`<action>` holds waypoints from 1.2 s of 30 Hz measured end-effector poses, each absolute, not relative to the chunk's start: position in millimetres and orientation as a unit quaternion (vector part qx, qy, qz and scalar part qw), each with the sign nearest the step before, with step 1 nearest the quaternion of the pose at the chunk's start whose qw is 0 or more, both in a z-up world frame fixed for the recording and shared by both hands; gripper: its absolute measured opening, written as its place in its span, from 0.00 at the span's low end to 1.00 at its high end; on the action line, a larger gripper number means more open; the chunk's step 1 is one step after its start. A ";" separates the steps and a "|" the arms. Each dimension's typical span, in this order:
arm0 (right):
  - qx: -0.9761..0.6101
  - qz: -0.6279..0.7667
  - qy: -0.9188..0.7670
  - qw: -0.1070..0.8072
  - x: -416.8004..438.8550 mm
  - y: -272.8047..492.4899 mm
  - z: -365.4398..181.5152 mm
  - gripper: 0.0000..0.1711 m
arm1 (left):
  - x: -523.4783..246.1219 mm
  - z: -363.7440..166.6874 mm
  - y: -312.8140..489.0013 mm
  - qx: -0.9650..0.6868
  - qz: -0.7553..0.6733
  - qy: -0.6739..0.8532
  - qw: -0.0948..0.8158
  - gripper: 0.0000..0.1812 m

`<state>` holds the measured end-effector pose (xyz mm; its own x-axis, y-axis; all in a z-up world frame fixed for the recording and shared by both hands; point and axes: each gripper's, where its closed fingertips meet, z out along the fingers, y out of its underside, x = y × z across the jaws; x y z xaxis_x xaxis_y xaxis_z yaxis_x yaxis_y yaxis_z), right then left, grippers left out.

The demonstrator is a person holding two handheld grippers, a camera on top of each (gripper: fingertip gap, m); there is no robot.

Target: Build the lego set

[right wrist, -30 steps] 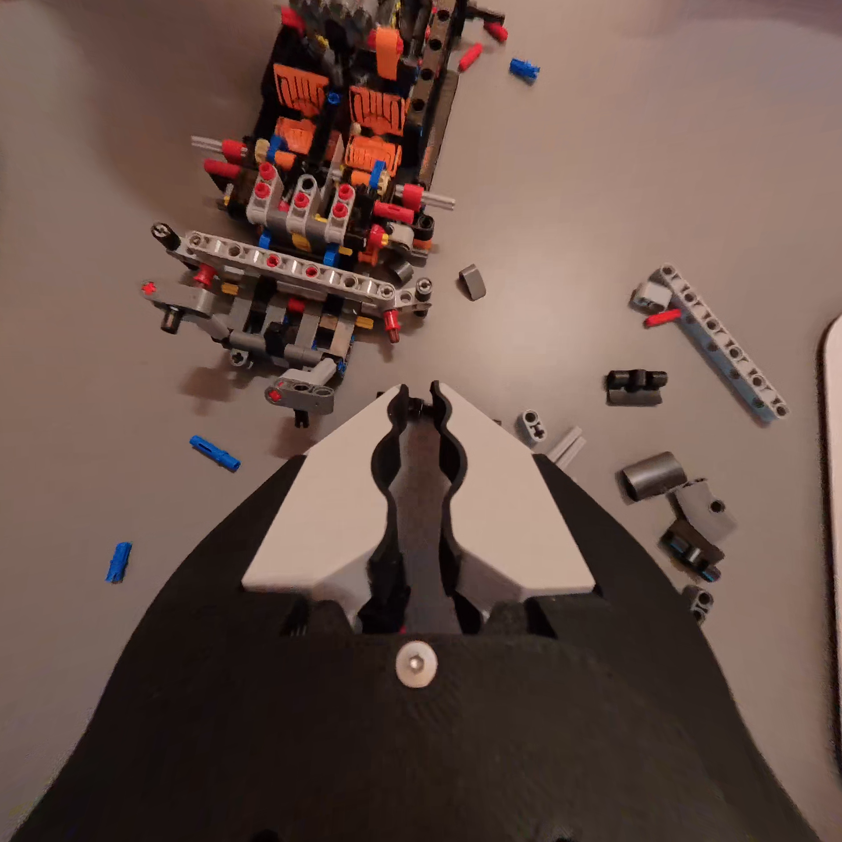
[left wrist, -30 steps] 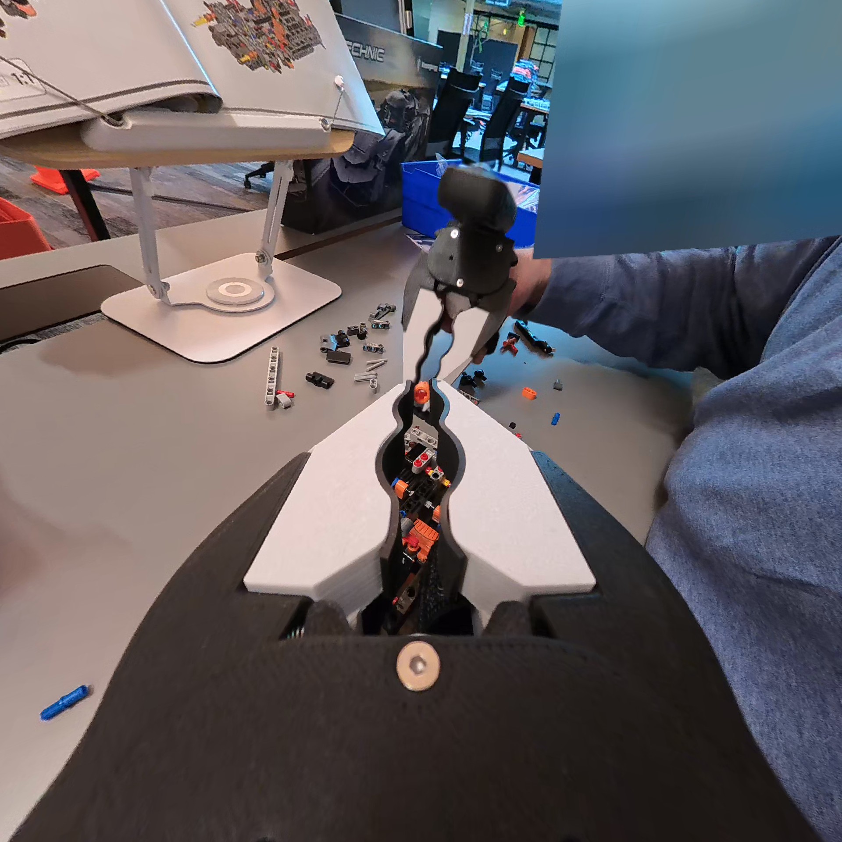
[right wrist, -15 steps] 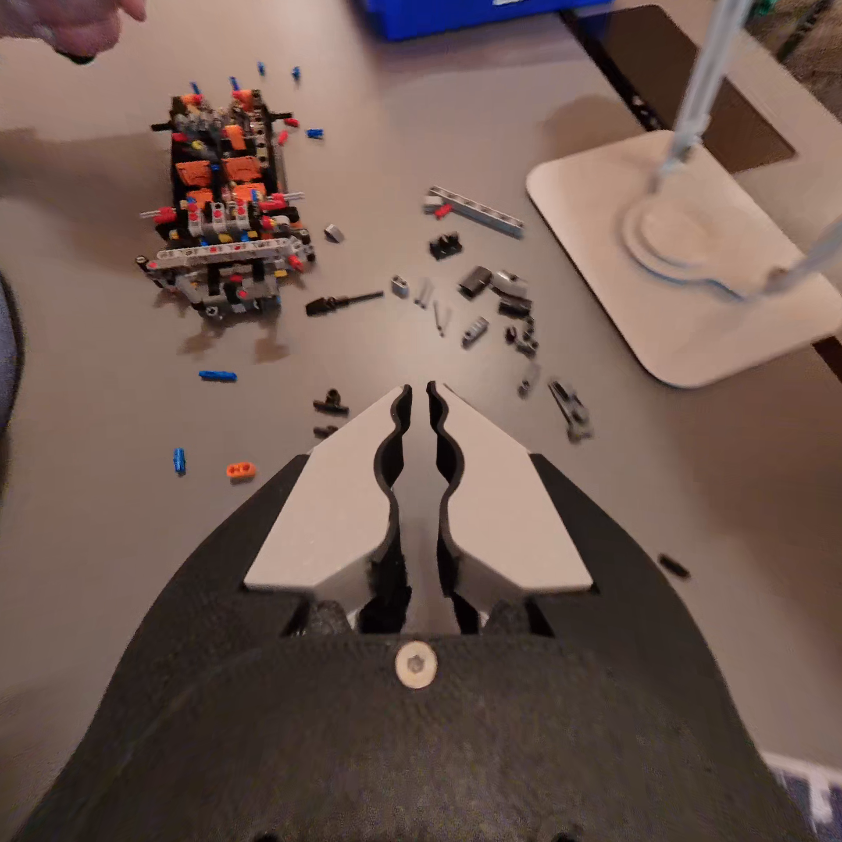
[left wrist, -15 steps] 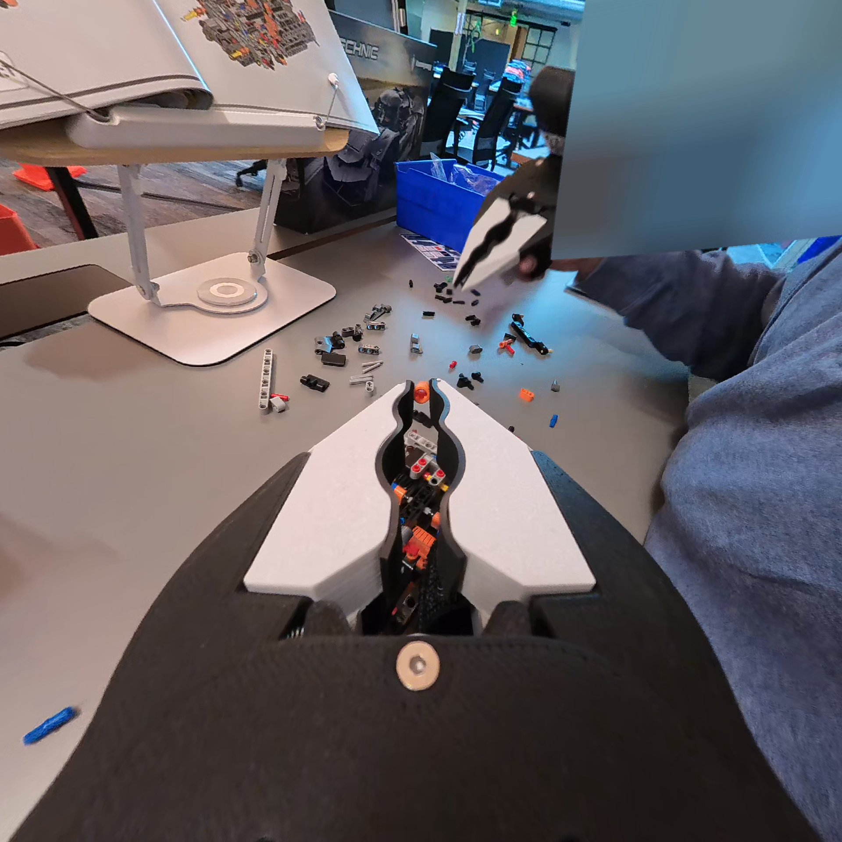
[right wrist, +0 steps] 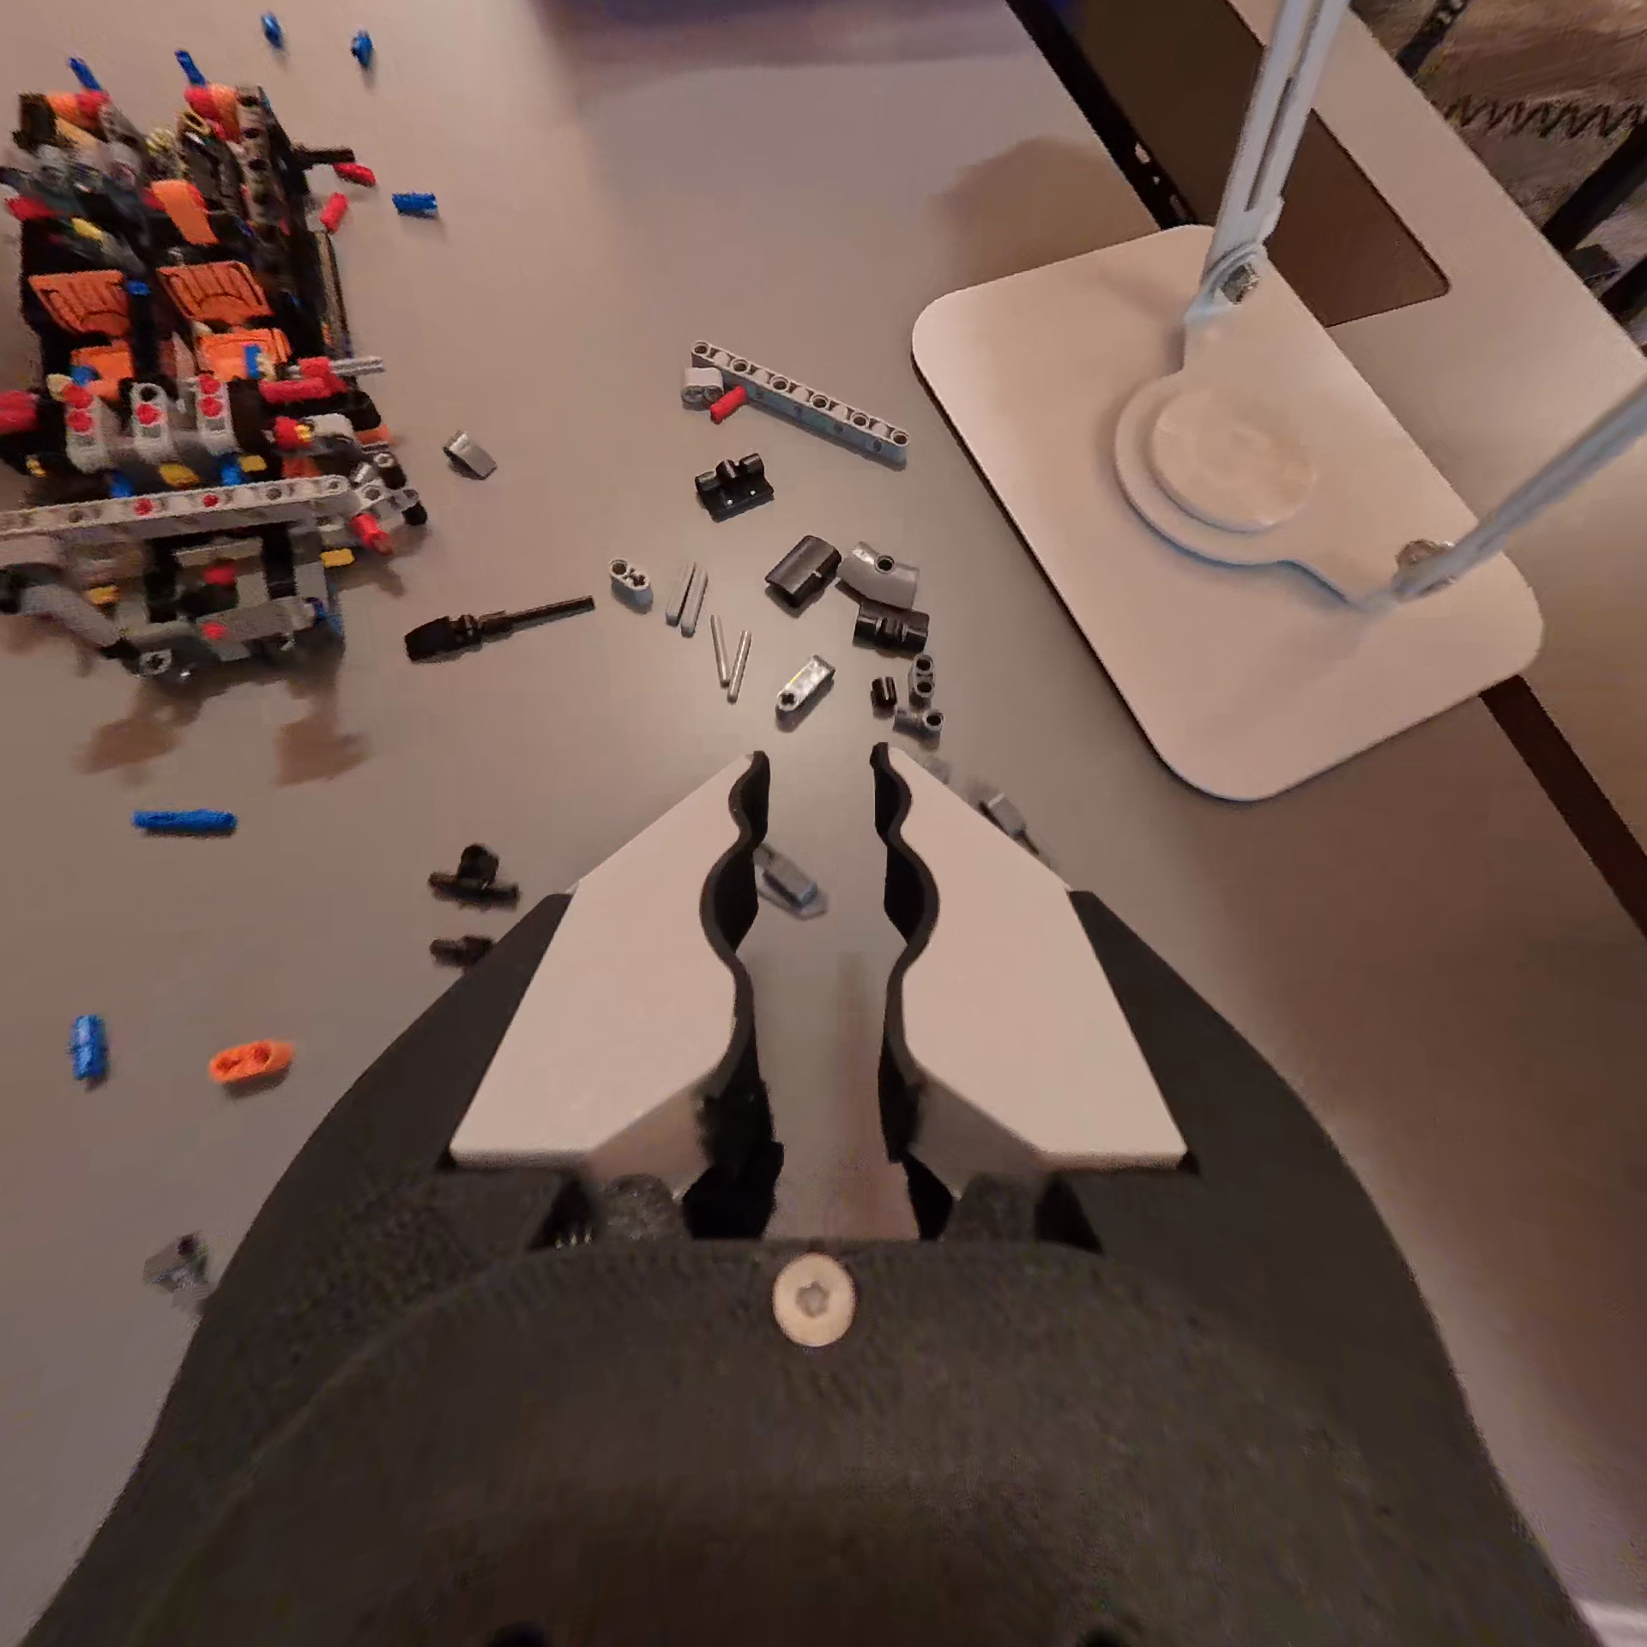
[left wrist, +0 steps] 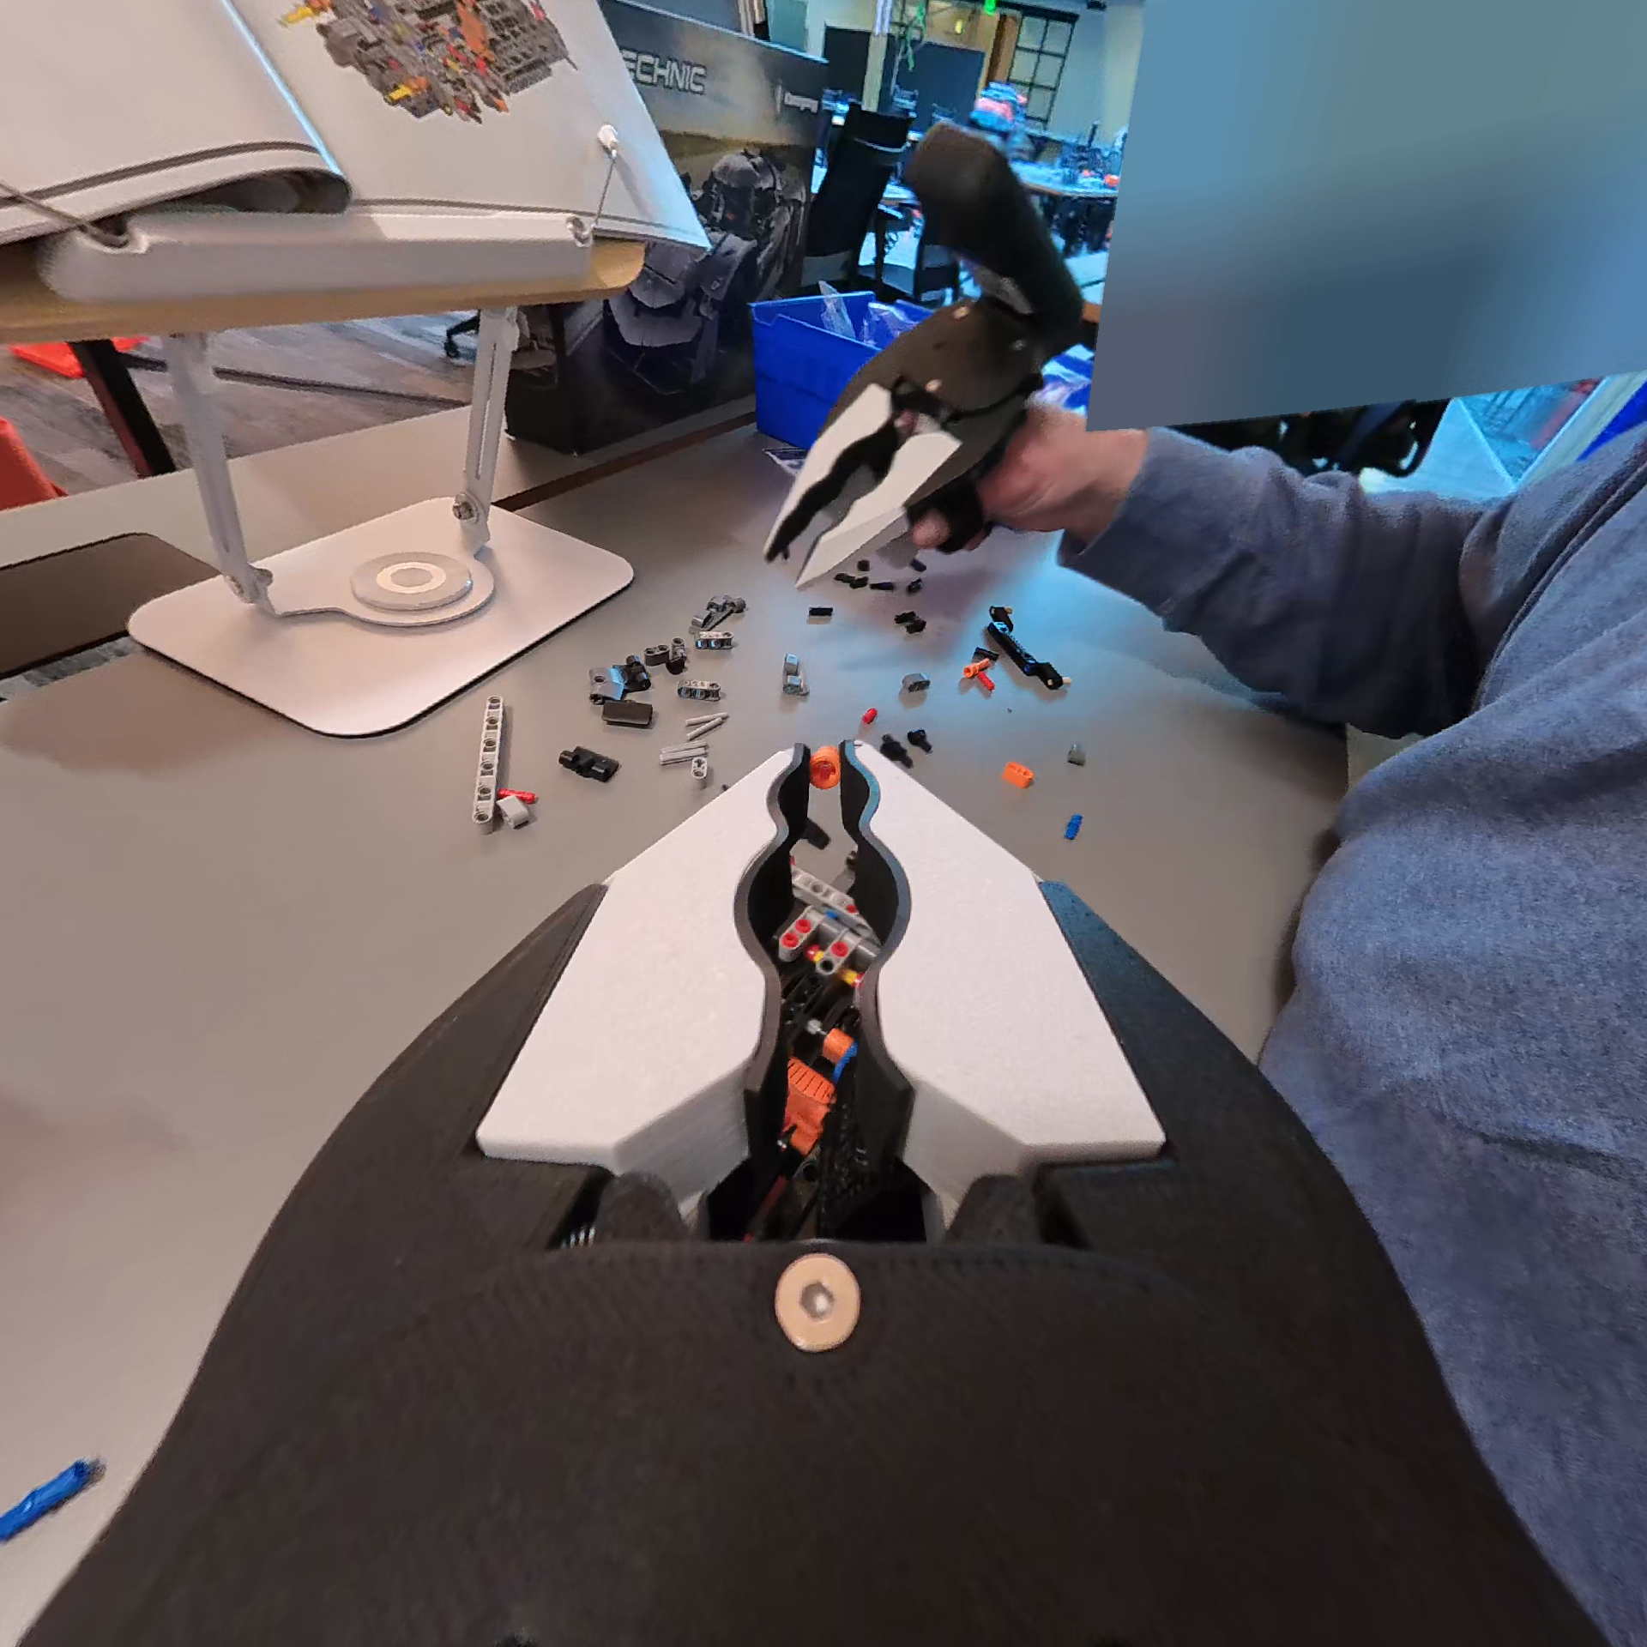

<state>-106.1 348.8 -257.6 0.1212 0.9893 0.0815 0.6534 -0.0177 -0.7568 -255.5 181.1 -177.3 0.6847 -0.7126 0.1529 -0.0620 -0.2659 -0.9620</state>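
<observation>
Lego model (right wrist: 178, 401): sits on the grey table (right wrist: 891, 178), at the upper left of the right wrist view; black frame with orange, red, grey and blue parts, partly built.
Left gripper (left wrist: 824, 757): over the model, which shows through the gap between its fingers; tips nearly together either side of an orange round part (left wrist: 825, 766). Whether they grip it cannot be told.
Right gripper (right wrist: 813, 757): fingers moderately apart, holding nothing, raised over the loose pieces; a small grey piece (right wrist: 789, 882) lies on the table below the gap. In the left wrist view it is held in a hand (left wrist: 1043, 486) with a blue sleeve (left wrist: 1292, 570).
Loose pieces: long grey beam with holes (right wrist: 802, 405), black axle piece (right wrist: 495, 624), 2 thin grey rods (right wrist: 729, 655), orange link (right wrist: 251, 1061), blue pin (right wrist: 184, 821), scattered between the model and the stand.
Stand: white base (right wrist: 1248, 668) at the table's right, carrying an open instruction book (left wrist: 267, 107).
Background: blue bin (left wrist: 802, 356) at the table's far edge.
</observation>
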 end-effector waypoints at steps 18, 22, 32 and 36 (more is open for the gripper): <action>-0.663 0.252 -0.624 0.328 -140.4 370.3 -268.7 0.09 | -268.9 -183.1 189.4 -0.737 -0.308 0.244 0.550 0.02; -0.662 0.255 -0.624 0.328 -141.4 371.8 -269.1 0.09 | -268.0 -182.8 189.9 -0.737 -0.307 0.245 0.550 0.02; -0.664 0.258 -0.621 0.327 -139.0 372.8 -269.8 0.08 | -268.4 -184.7 191.2 -0.739 -0.307 0.244 0.548 0.02; -0.669 0.259 -0.615 0.328 -134.3 375.3 -269.0 0.08 | -269.9 -184.7 191.5 -0.739 -0.306 0.242 0.549 0.02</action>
<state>-134.3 375.3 -269.0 0.1096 0.9923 0.0573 0.6523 -0.0284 -0.7574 -269.9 191.5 -184.7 0.6952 -0.6942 0.1864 -0.0224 -0.2800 -0.9597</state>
